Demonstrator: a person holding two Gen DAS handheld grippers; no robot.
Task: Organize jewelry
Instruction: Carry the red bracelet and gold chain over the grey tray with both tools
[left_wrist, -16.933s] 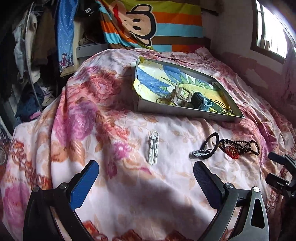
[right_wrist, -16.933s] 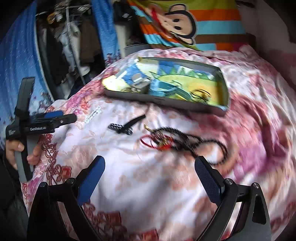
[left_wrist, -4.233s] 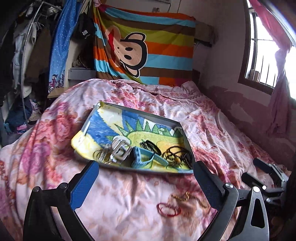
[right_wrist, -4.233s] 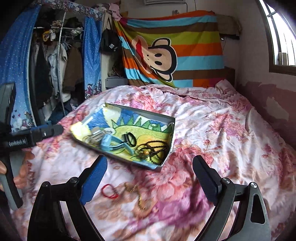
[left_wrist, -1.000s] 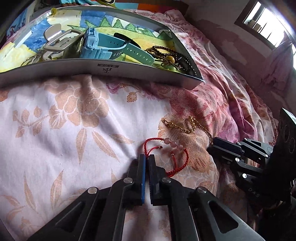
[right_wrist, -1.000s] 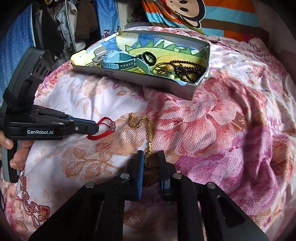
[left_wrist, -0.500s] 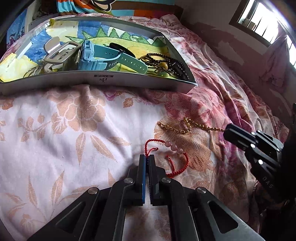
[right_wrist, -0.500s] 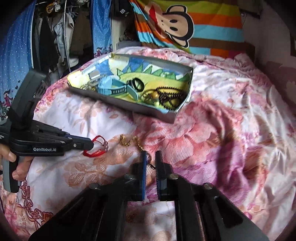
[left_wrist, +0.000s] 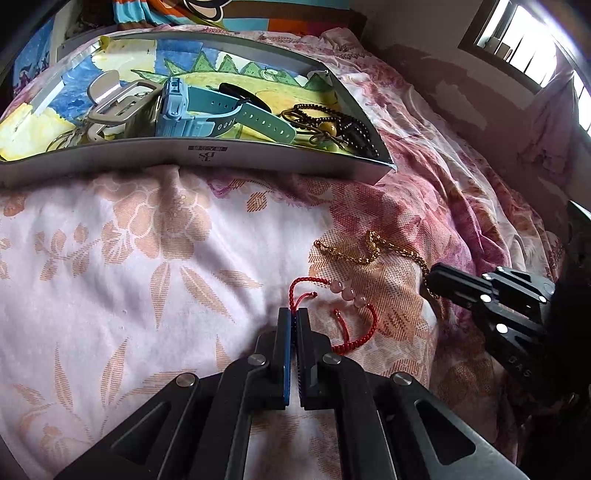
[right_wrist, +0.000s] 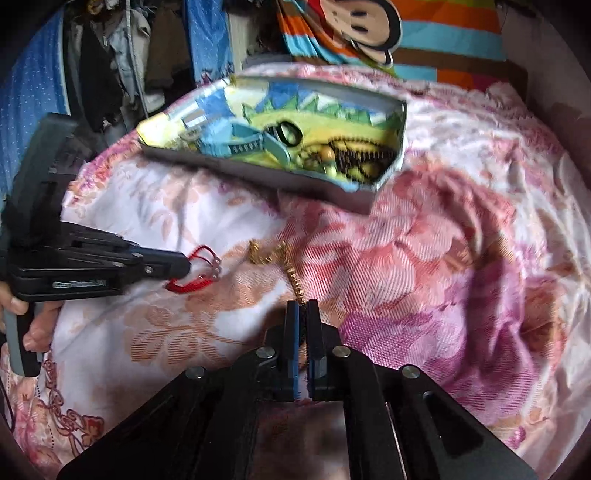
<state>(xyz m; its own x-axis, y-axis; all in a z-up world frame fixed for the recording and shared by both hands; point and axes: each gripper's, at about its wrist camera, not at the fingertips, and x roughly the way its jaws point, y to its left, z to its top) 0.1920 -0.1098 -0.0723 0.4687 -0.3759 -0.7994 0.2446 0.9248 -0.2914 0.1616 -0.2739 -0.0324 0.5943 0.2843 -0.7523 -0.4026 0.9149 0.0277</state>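
Right gripper (right_wrist: 303, 308) lifted (clamping gold chain (right_wrist: 291, 273)) | left gripper (left_wrist: 294, 314) pinches red bracelet (left_wrist: 343, 314)

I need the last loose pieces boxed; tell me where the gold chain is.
The gold chain lies on the floral bedspread in front of the box, just beyond the red cord bracelet; the right gripper is shut on its near end.

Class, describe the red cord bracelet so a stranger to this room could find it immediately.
On the floral bedspread, look just in front of the shallow tray. The red cord bracelet lies beside a gold chain; only it has pale pink beads, and the left gripper pinches it.
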